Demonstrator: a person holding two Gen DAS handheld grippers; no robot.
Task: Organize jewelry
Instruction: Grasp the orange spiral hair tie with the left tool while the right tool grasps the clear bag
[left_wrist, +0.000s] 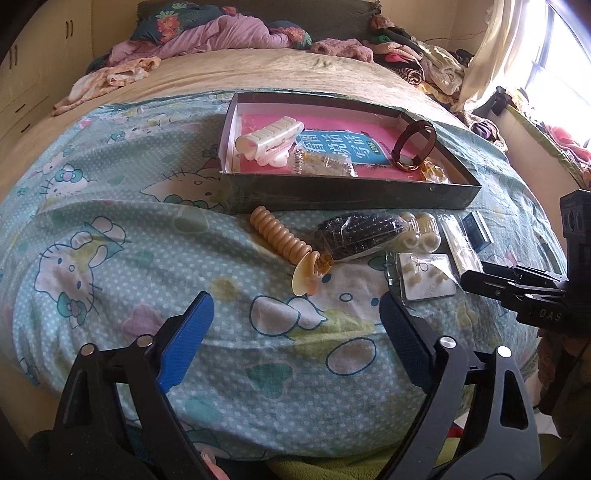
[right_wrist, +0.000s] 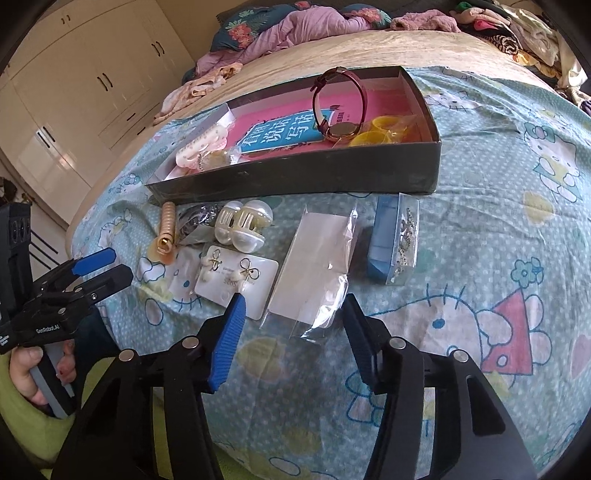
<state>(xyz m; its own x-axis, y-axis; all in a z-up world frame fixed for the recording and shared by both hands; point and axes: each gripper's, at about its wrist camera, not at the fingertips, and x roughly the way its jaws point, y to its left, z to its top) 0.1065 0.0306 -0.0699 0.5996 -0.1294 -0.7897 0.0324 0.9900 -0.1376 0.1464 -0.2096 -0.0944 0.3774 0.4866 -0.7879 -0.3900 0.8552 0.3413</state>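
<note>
Left wrist view takes in the bed (left_wrist: 258, 70) first, heaped at its far end with crumpled clothes (left_wrist: 207, 37) whose separate pieces cannot be told apart. A Hello Kitty sheet (left_wrist: 92, 229) covers the near half. On it sits a shallow dark box (left_wrist: 332, 192), its far right corner cut off by glare from the window. Inside lies a pink book (left_wrist: 332, 144) with large Chinese characters on a blue panel, partly covered by a white hair clip (left_wrist: 266, 142) and a maroon-strapped watch (left_wrist: 413, 146); a small clear bag (left_wrist: 325, 164) beside them holds contents too small to make out.

In front of the box the jewelry lies in a row: a tan coil hair tie (left_wrist: 277, 232), a bag of dark beads (left_wrist: 358, 232), two pearly round clips (right_wrist: 242, 225), an earring card (right_wrist: 236, 277) with fine print that is unreadable, a clear sleeve (right_wrist: 314, 266) and a blue packet (right_wrist: 393, 240) holding a glittery chain.

The left tongs (left_wrist: 295, 347) hang above bare sheet with their jaws wide apart and nothing between them. The right tongs (right_wrist: 291, 339) stand parted over the near end of the clear sleeve, the pads not pressing it. "GenRobot.AI" reads on the left tool's body in the right wrist view, where a hand (right_wrist: 29, 373) in a green sleeve grips its handle; "DAS" shows, cut short, on the right tool in the left wrist view.
</note>
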